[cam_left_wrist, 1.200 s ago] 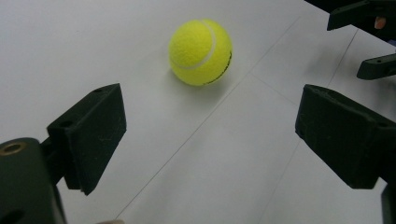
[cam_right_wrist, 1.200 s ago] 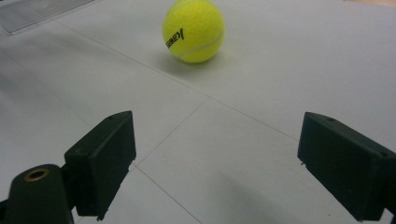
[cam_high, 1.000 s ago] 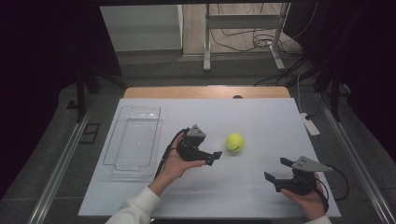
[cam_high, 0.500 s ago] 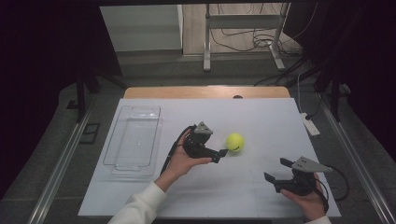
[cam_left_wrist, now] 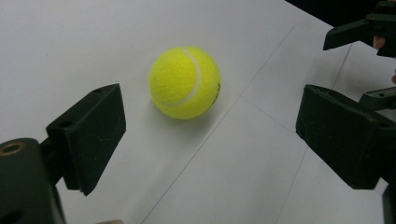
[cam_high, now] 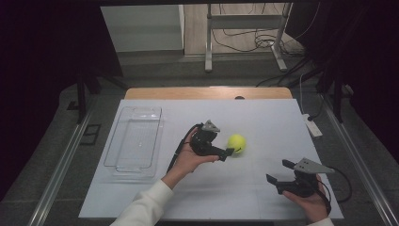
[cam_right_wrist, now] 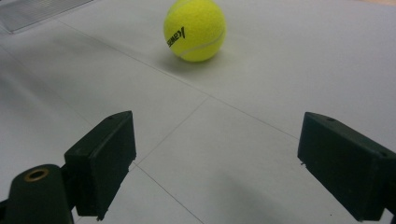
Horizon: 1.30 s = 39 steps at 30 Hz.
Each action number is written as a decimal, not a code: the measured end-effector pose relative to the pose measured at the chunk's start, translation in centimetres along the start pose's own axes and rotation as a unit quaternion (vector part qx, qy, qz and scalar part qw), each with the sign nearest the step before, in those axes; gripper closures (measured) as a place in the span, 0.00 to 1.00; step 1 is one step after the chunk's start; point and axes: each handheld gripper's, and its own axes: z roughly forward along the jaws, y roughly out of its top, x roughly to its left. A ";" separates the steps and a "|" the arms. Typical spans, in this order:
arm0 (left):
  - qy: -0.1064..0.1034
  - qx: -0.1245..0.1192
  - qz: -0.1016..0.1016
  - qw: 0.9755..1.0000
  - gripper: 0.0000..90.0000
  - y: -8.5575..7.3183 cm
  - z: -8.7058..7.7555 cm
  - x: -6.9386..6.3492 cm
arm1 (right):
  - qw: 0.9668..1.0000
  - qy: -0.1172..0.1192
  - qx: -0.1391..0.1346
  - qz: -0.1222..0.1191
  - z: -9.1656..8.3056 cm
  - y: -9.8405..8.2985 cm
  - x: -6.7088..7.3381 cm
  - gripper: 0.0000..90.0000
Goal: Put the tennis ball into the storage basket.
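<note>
A yellow-green tennis ball (cam_high: 236,142) rests on the white table sheet (cam_high: 263,117), near the middle. My left gripper (cam_high: 225,150) is open just left of the ball, its near jaw tip close to the ball's lower side. In the left gripper view the ball (cam_left_wrist: 185,81) lies ahead of the wide-open left gripper (cam_left_wrist: 215,135), beyond the jaw tips and apart from them. My right gripper (cam_high: 278,171) is open near the front right of the table, with nothing between its jaws. Its own view has the right gripper (cam_right_wrist: 215,163) facing the ball (cam_right_wrist: 195,29) from farther off.
A clear plastic tray (cam_high: 141,109) lies at the left of the sheet; its corner (cam_right_wrist: 42,9) shows in the right gripper view. A white power strip (cam_high: 312,126) sits at the right edge. The right gripper (cam_left_wrist: 364,32) shows at the left gripper view's top right.
My left gripper has moved right, closing the gap to the ball. The ball and the right gripper have stayed put.
</note>
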 end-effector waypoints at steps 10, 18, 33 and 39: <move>-0.001 0.015 0.001 1.000 0.10 0.7 1.1 0.1 | 1.000 0.001 -0.001 0.000 0.0 0.0 0.0 0.13; 0.001 0.021 -0.004 1.000 0.10 1.1 1.8 0.5 | 1.000 0.000 0.000 -0.001 0.0 -0.1 -0.1 0.13; -0.004 0.032 -0.003 0.999 0.09 1.9 3.2 0.4 | 1.000 -0.002 0.001 0.000 0.0 -0.1 -0.2 0.13; -0.004 0.035 -0.006 0.999 0.09 2.1 3.8 0.5 | 1.000 -0.002 0.000 0.001 0.0 -0.1 -0.2 0.13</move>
